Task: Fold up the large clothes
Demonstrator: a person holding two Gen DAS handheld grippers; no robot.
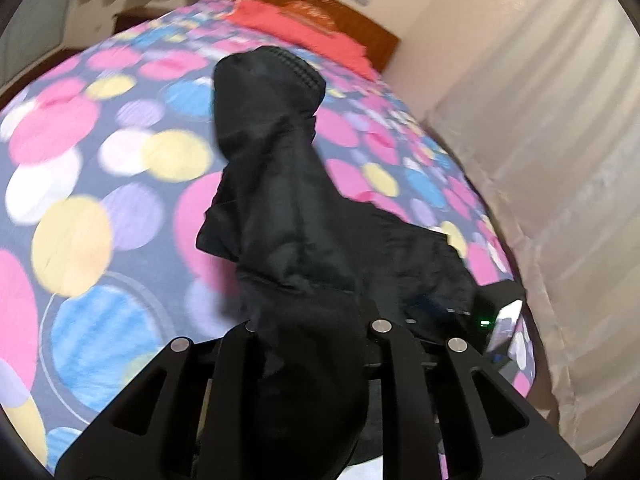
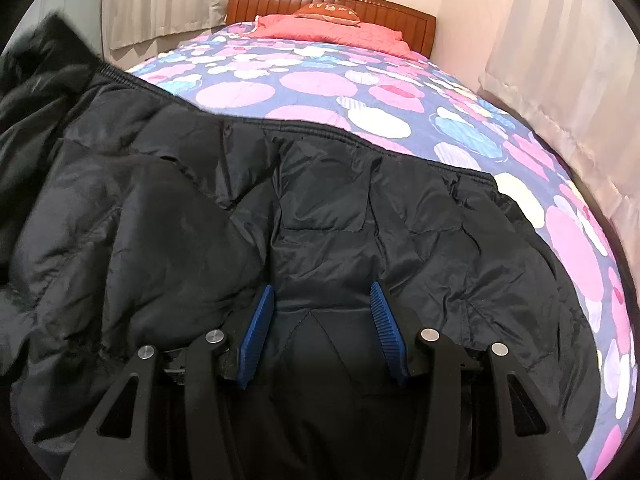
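Note:
A large black padded jacket (image 2: 320, 208) lies spread on a bed with a dotted cover (image 2: 320, 80). My right gripper (image 2: 322, 300) is open, its blue pads (image 2: 260, 320) resting on the jacket on either side of a fold. In the left wrist view a sleeve or part of the jacket (image 1: 272, 160) hangs lifted above the bed (image 1: 100, 200). My left gripper (image 1: 308, 320) is shut on this black fabric, which covers its fingertips. The other gripper's body with a green light (image 1: 484, 323) shows low on the right.
A wooden headboard (image 2: 332, 4) and a red pillow (image 2: 328, 28) are at the far end of the bed. Pale curtains (image 2: 560, 60) hang along the right side and at the far left (image 2: 160, 0). The bed's right edge runs close to the curtain.

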